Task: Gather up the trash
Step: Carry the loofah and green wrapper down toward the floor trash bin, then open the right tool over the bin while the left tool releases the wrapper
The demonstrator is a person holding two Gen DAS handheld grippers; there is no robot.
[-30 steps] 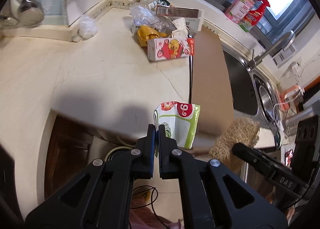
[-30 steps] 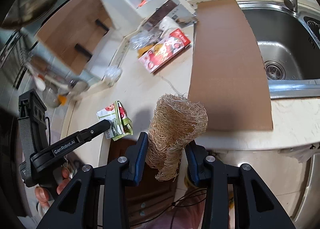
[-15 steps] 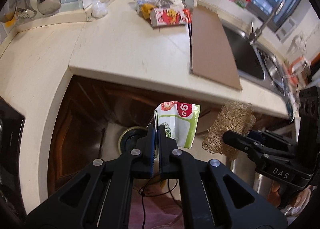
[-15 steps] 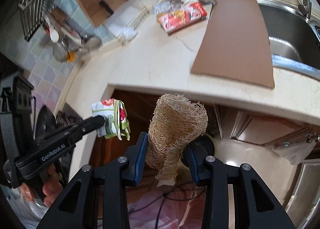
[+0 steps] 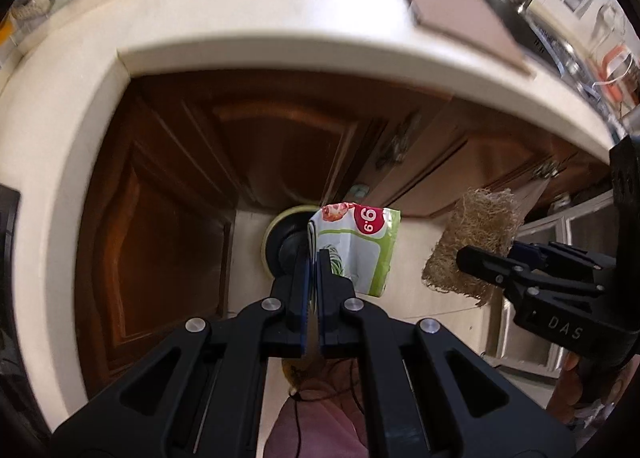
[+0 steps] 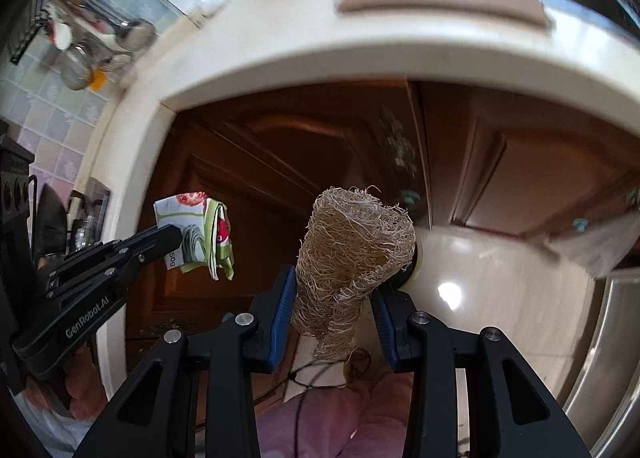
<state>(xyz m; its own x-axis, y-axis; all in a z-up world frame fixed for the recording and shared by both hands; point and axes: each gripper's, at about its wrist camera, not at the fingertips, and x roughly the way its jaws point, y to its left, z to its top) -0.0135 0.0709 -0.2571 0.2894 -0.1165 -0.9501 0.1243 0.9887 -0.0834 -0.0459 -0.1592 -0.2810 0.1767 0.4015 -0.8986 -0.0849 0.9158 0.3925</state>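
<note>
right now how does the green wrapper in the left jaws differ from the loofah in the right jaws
The wrapper is flat, glossy, printed green, white and red; the loofah is a bulky, rough, tan fibre tube. The left gripper pinches the wrapper's edge with jaws nearly touching; the right gripper spans the loofah with jaws well apart. Both hang gripped above the floor, below the counter.

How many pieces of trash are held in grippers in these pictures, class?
2. A green-and-white wrapper is pinched in the left gripper; a loofah is clamped in the right gripper. Both hang above the floor in front of the cabinets. More trash lies blurred on the counter.
</note>
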